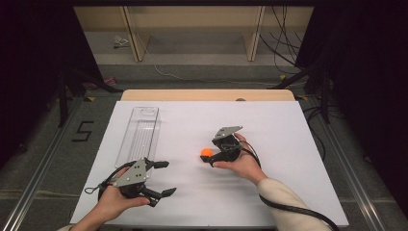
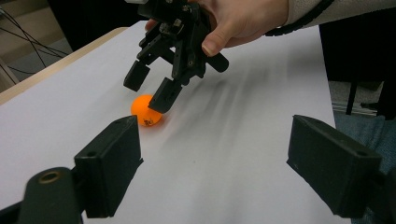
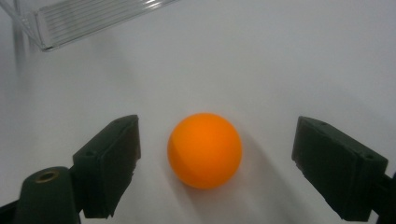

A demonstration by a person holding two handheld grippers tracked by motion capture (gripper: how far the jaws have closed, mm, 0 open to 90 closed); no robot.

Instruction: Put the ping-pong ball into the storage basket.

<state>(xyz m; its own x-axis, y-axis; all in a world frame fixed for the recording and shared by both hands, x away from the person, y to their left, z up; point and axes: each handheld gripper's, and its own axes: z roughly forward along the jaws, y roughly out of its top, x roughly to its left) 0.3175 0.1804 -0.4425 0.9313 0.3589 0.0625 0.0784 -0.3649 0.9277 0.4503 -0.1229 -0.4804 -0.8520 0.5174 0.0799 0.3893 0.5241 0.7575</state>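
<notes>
An orange ball [image 1: 207,153] rests on the white table top [image 1: 269,130], right of centre. My right gripper [image 1: 210,157] is held low over it, open, one jaw on each side of the ball [image 3: 204,150] and neither touching it. From the left gripper view, the right gripper [image 2: 148,91] tilts down onto the ball [image 2: 145,111], with a hand around its body. My left gripper [image 1: 165,178] stands open near the front left of the table with nothing between its jaws, pointing right towards the ball.
A long clear plastic tray [image 1: 139,132] lies at the table's left, its near end beside the left gripper; its ribbed corner [image 3: 93,16] shows beyond the ball. A wooden strip [image 1: 207,95] edges the far side. Dark stands and cables surround the table.
</notes>
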